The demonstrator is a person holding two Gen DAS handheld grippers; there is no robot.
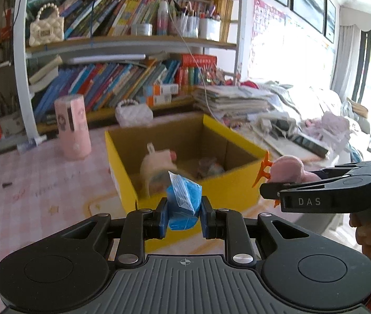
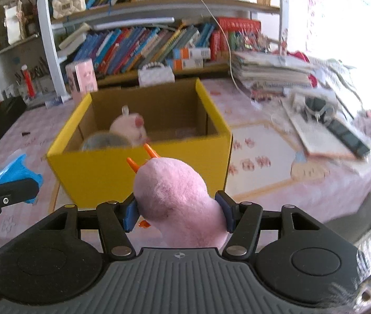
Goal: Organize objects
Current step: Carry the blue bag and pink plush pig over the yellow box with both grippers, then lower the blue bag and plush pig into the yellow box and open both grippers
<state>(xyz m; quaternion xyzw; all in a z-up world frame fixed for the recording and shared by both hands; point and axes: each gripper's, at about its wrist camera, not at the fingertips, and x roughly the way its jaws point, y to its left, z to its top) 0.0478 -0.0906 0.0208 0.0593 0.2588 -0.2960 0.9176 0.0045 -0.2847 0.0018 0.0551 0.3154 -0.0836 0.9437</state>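
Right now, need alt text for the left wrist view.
The left gripper is shut on a small blue plastic-wrapped packet, held just short of an open yellow cardboard box on a pink checked tablecloth. From the right, the right gripper holds a pink plush toy with orange plastic prongs; crowded bookshelves stand behind.

The left gripper is clamped tight, its blue pads pressing both sides of a blue packet. The right gripper is closed partway around a pink plush toy, pads against its sides. Both point forward and somewhat downward, side by side. A hand holds the right gripper's handle.
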